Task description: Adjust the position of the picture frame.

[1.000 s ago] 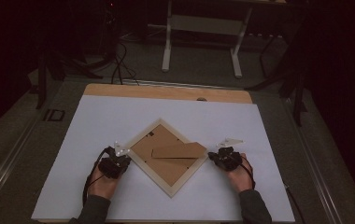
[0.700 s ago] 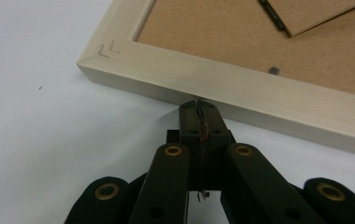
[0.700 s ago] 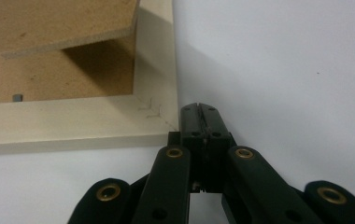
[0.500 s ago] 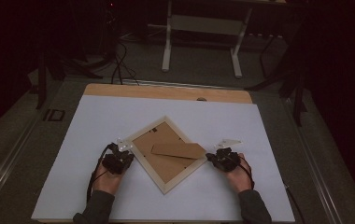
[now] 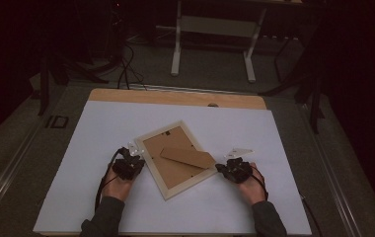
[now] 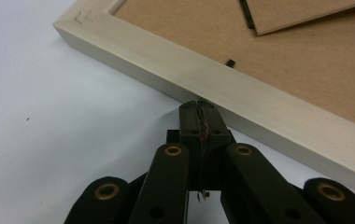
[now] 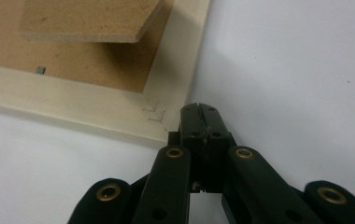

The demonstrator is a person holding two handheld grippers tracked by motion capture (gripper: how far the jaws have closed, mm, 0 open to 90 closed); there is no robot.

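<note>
My left gripper point(image 6: 199, 106) is clenched shut w/ nothing in it, tip pressed on the long side of the picture frame point(image 5: 174, 158). My right gripper point(image 7: 199, 111) is clenched shut too, empty, tip right at the frame's corner. The frame lies face down, turned crooked, in the middle of the white table top point(image 5: 96, 128), between my 2 hands.

I think the frame is light but stiff: pale wood rim, brown board back. There may be glass under it, so prob. fragile; can't see that side. The smooth table should let it slide easy. The stand flap point(image 5: 188, 157) on the back sticks up a bit, looks thin & bendy, so not a good spot to grab. Best to take the wood rim, by a side or corner.

The table has a wood strip point(image 5: 175, 98) at the far edge. The room past it is dark, w/ grey floor, cables point(image 5: 126, 74) & white table legs point(image 5: 177, 47).
</note>
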